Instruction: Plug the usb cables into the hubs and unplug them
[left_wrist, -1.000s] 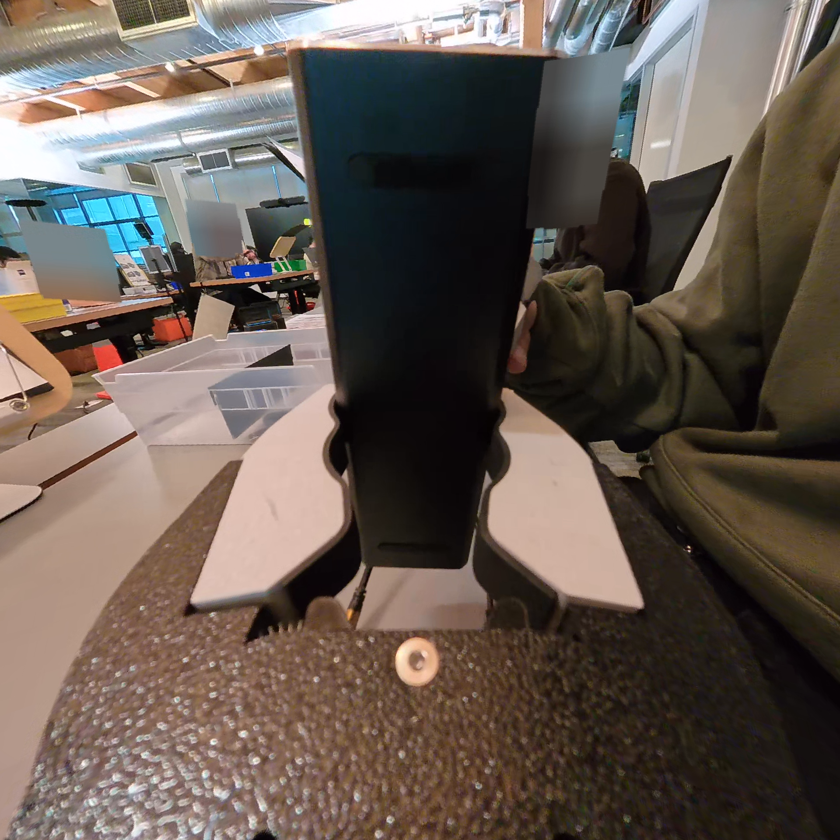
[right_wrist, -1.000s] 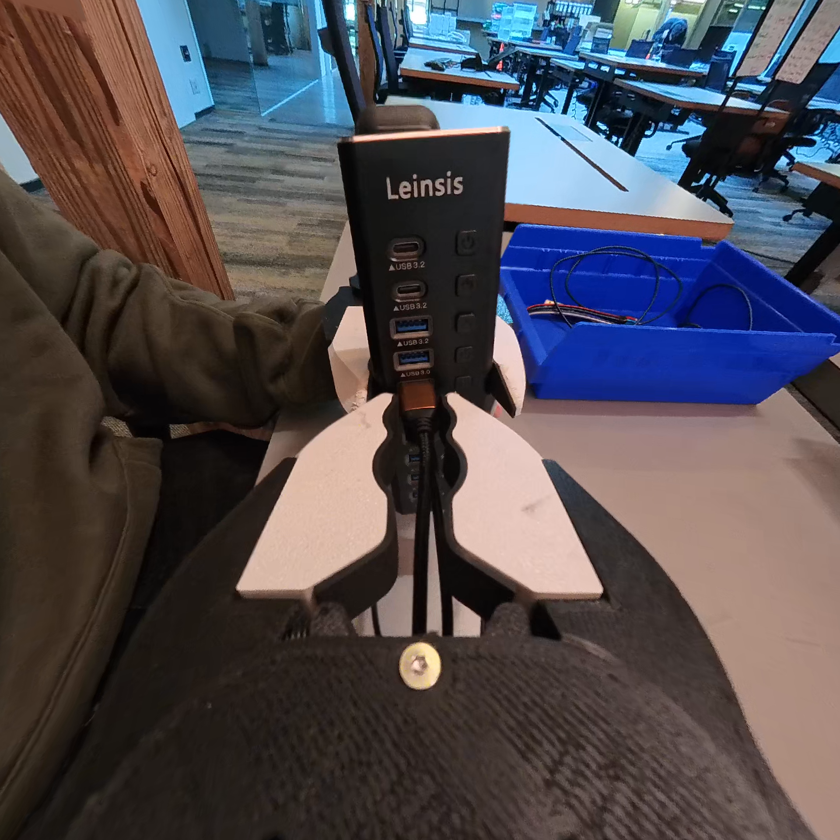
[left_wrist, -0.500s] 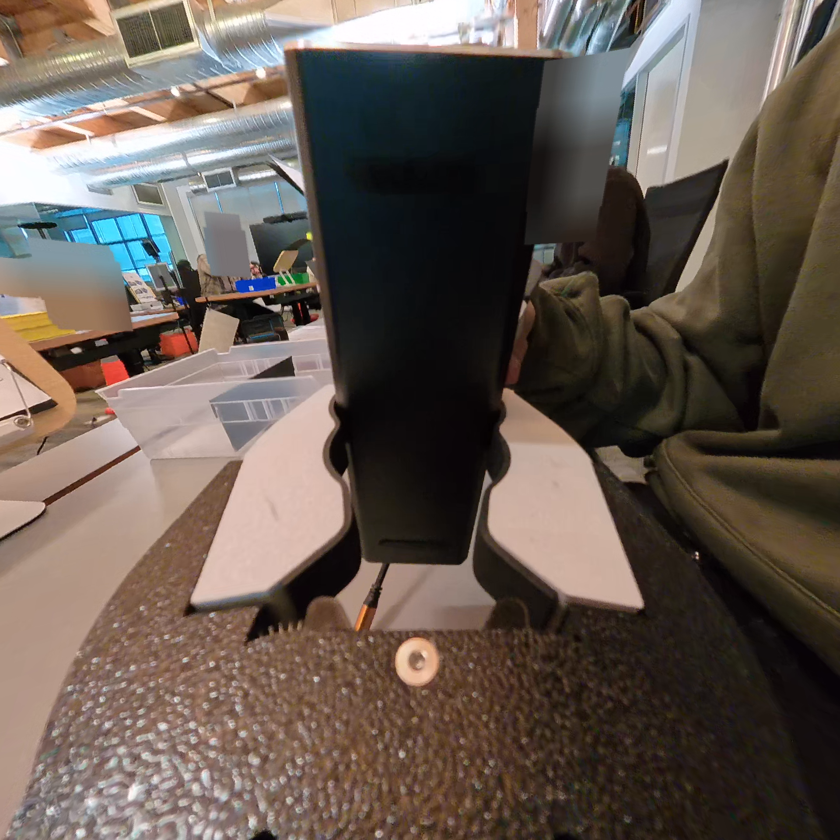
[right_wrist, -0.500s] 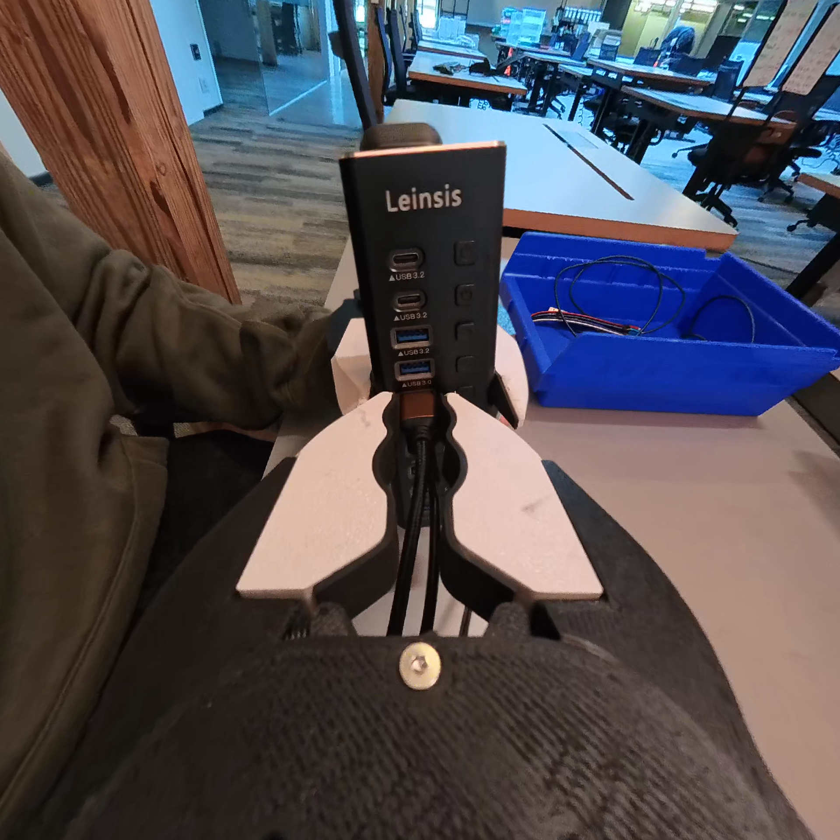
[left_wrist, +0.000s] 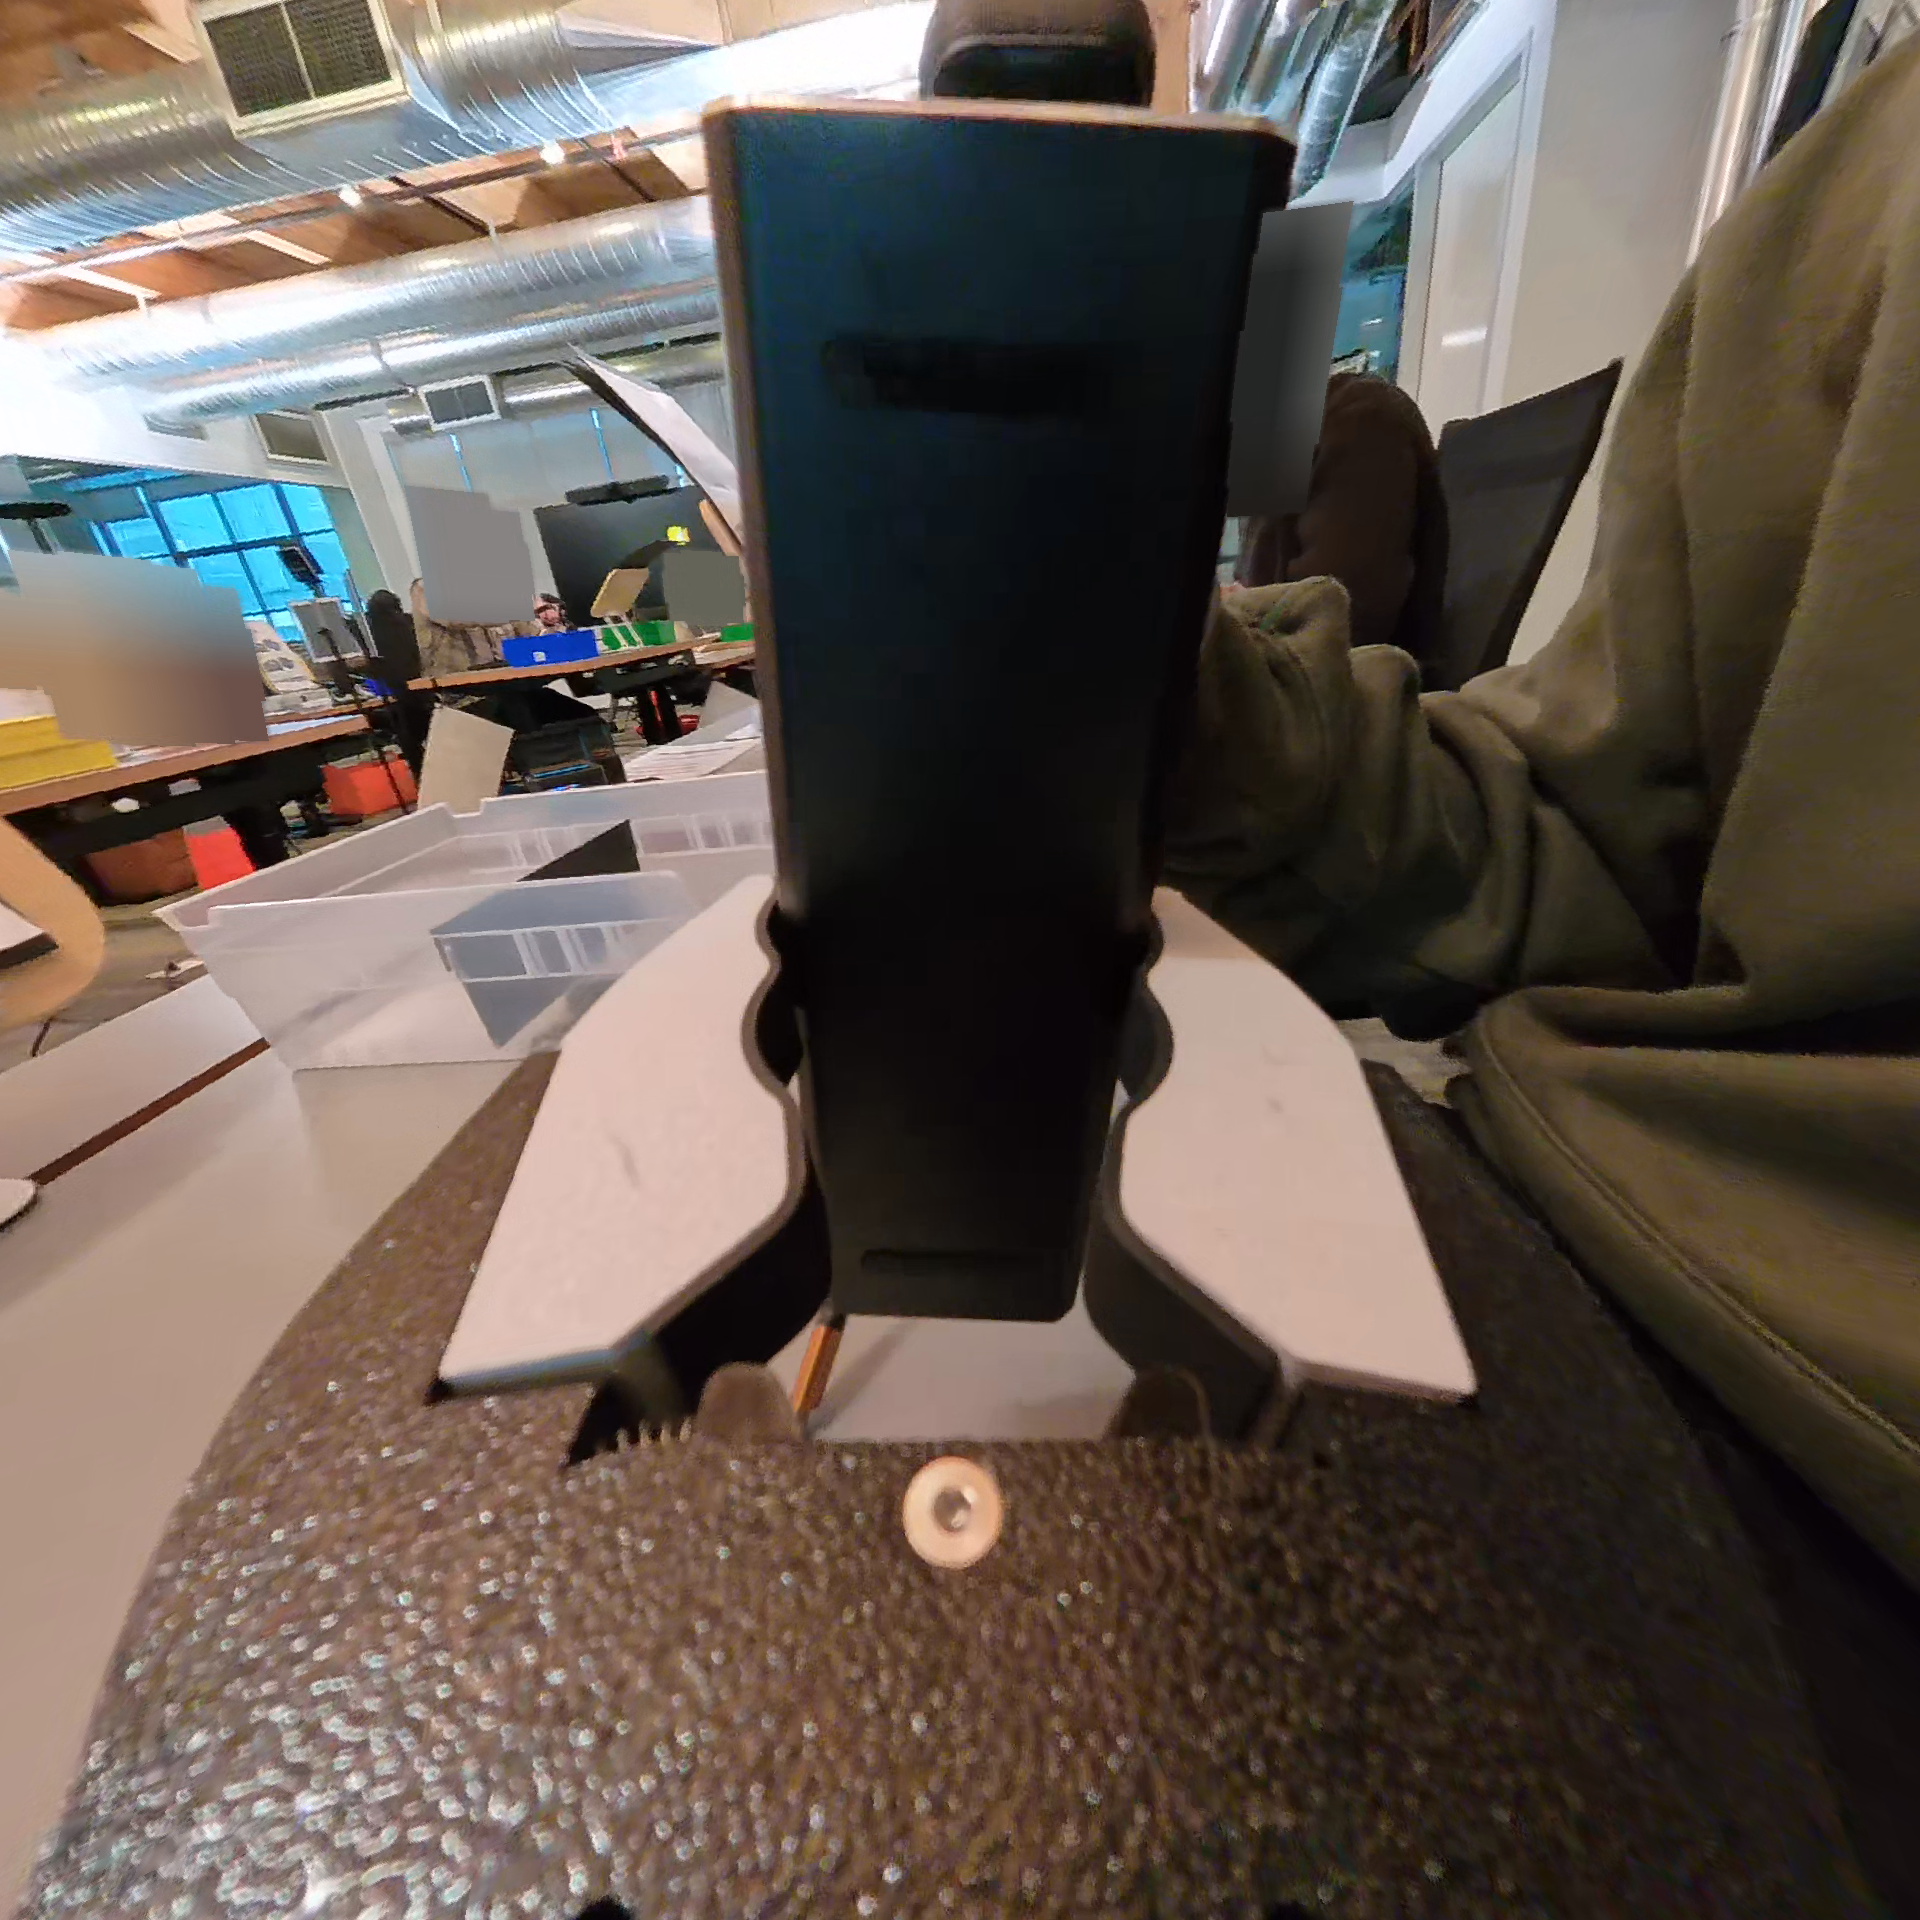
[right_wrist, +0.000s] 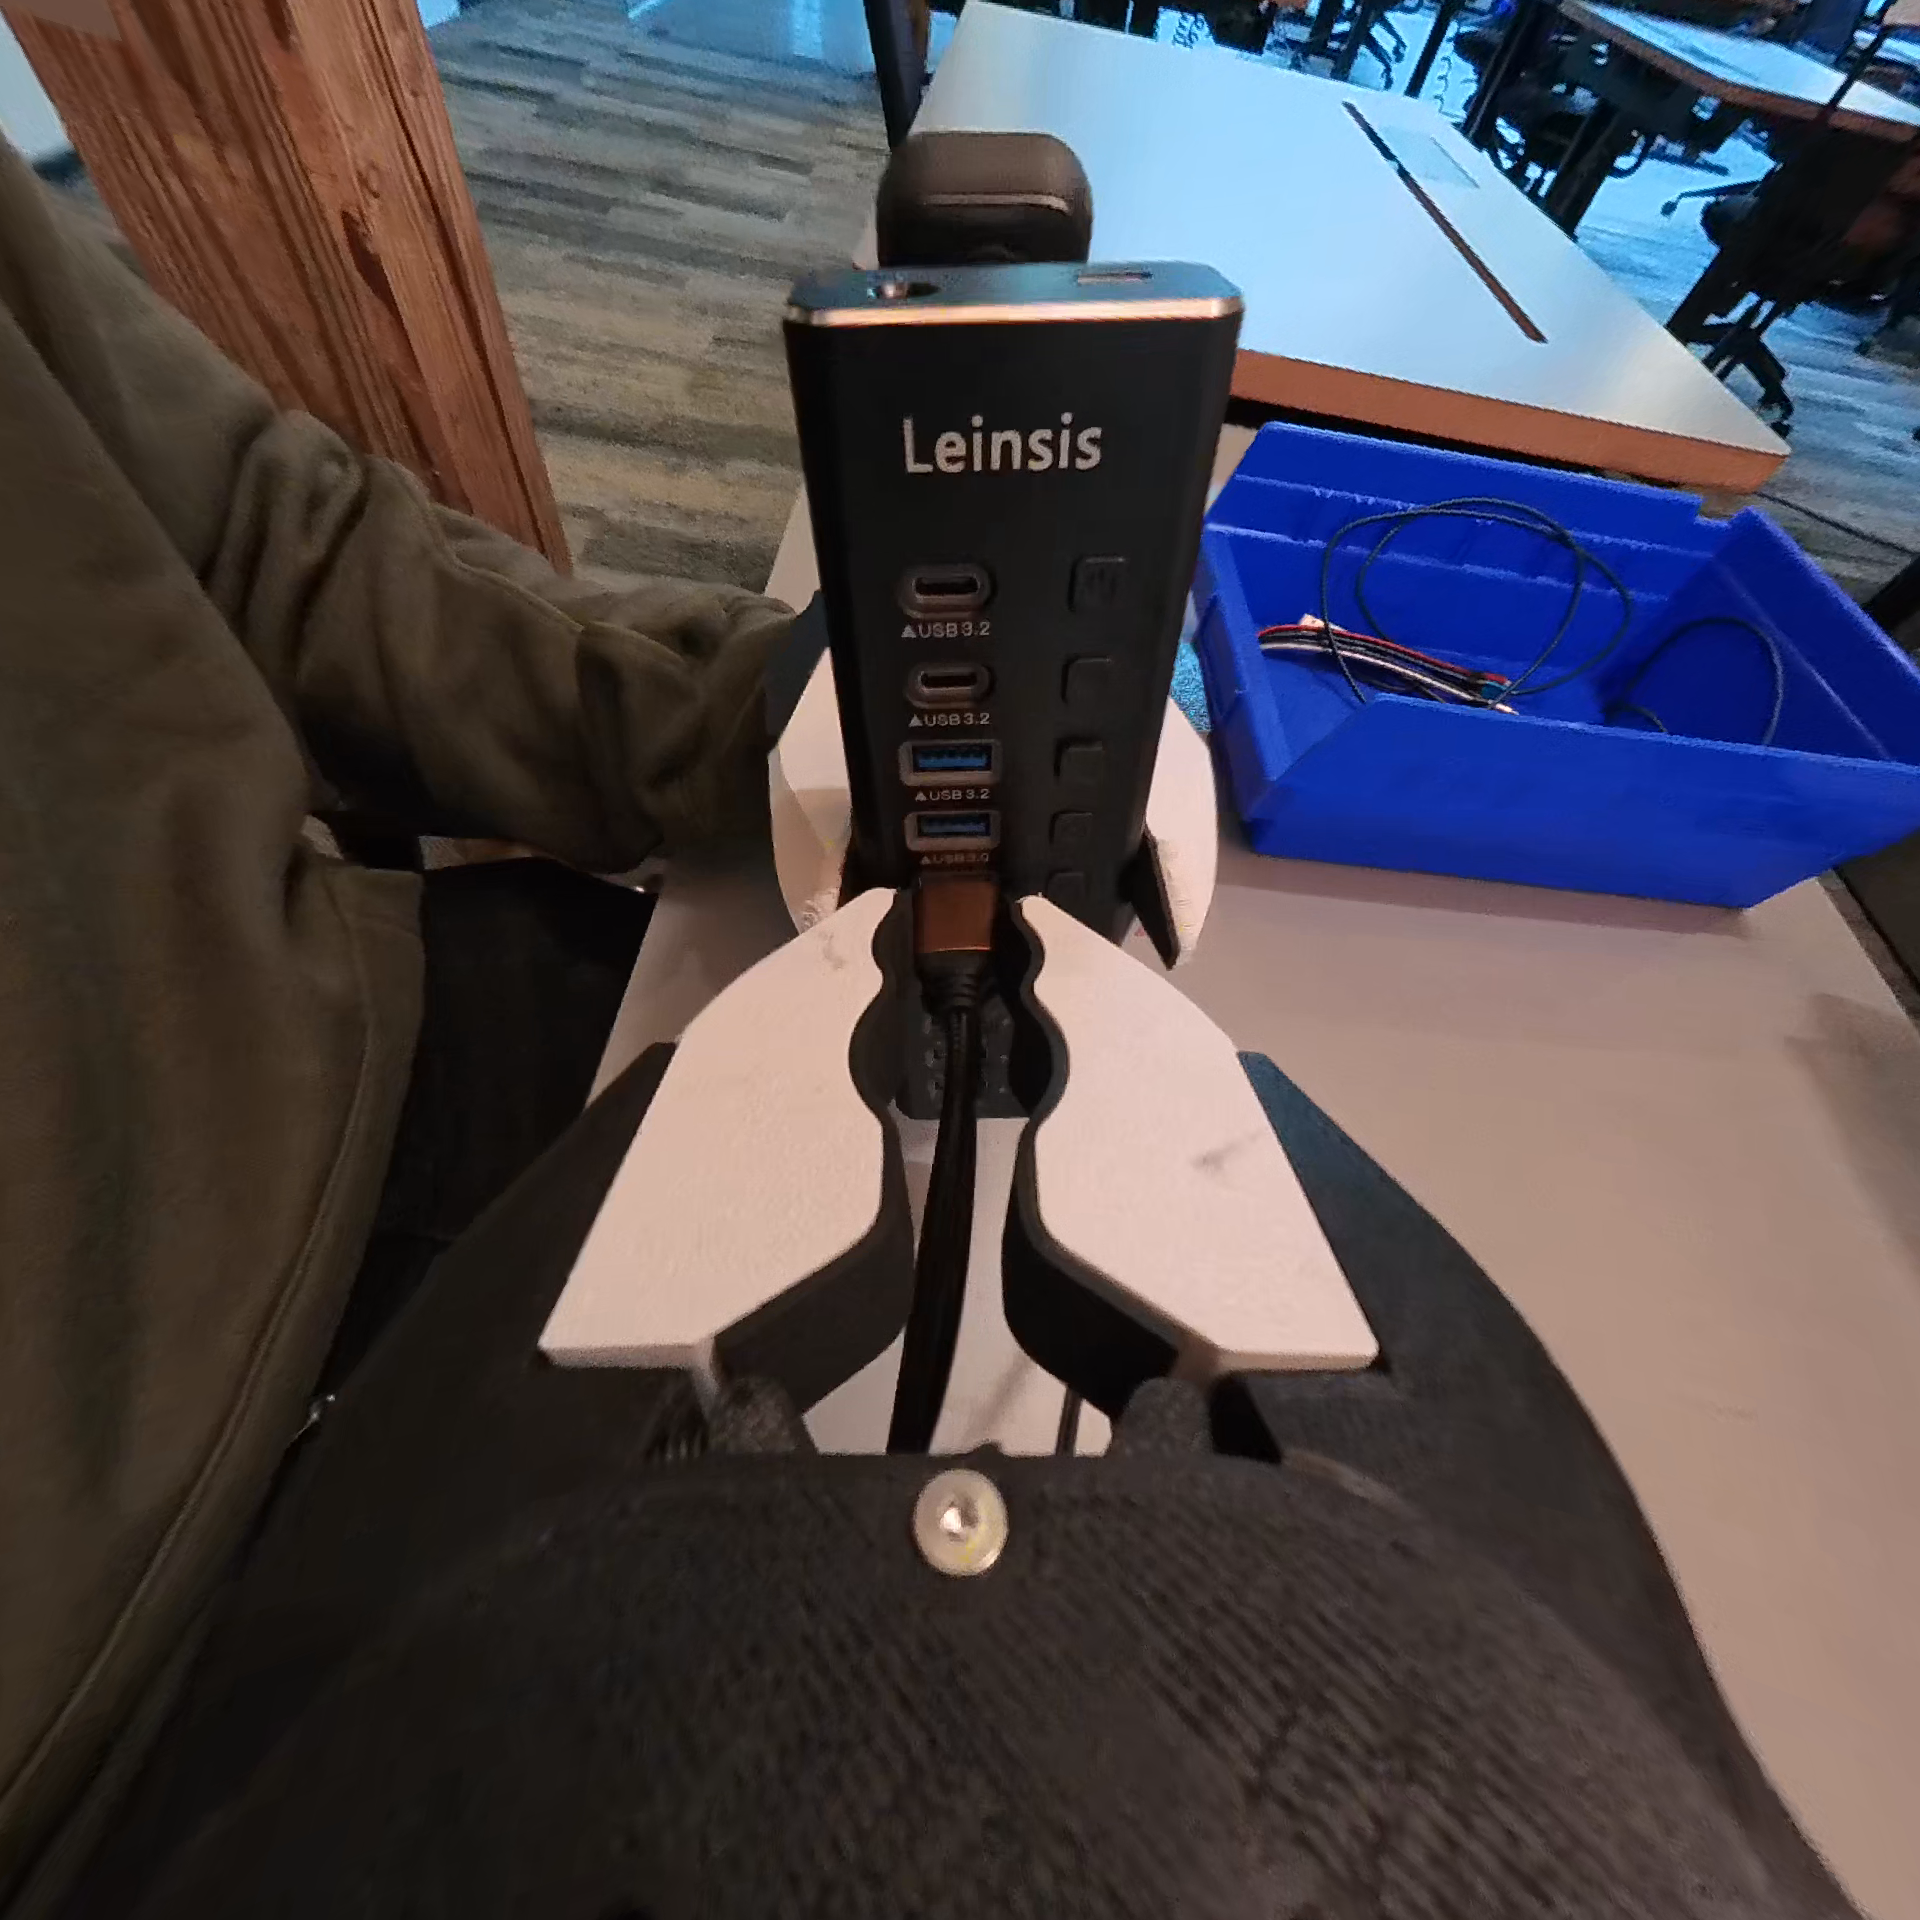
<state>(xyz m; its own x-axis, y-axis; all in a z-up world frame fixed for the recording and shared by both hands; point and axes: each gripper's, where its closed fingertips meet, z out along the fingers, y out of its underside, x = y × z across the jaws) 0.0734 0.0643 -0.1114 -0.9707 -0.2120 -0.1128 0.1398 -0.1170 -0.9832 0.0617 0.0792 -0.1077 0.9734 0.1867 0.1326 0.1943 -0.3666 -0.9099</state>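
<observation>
Hub (right_wrist: 1013, 582): a black upright bar at centre frame in the right wrist view, its port face toward the camera, with two oval ports above two blue ports and a column of buttons to their right. In the left wrist view its plain back (left_wrist: 987, 727) fills the centre.

Plug (right_wrist: 956, 914): copper-coloured, seated in the port just below the lower blue one; its black cable (right_wrist: 935, 1247) runs down the middle of the frame toward the camera. A copper tip (left_wrist: 816, 1371) also shows under the hub's lower edge in the left wrist view.

Right tool (right_wrist: 951, 925): fingers narrow, closed on the plug at lower centre.

Left tool (left_wrist: 961, 956): fingers set against both side edges of the hub, holding its lower part. From the right wrist view the same tool (right_wrist: 821, 821) appears behind the hub, its white fingers on either side.

Sleeve (right_wrist: 468, 665): olive green, at left of frame, reaching to the left tool.

Surface (right_wrist: 1558, 1143): pale grey, lower right.

Blue bin (right_wrist: 1558, 800): right of the hub, on the surface, holding thin loose wires (right_wrist: 1455, 623).

Clear tray (left_wrist: 416, 935): left of centre in the left wrist view, on the surface.
</observation>
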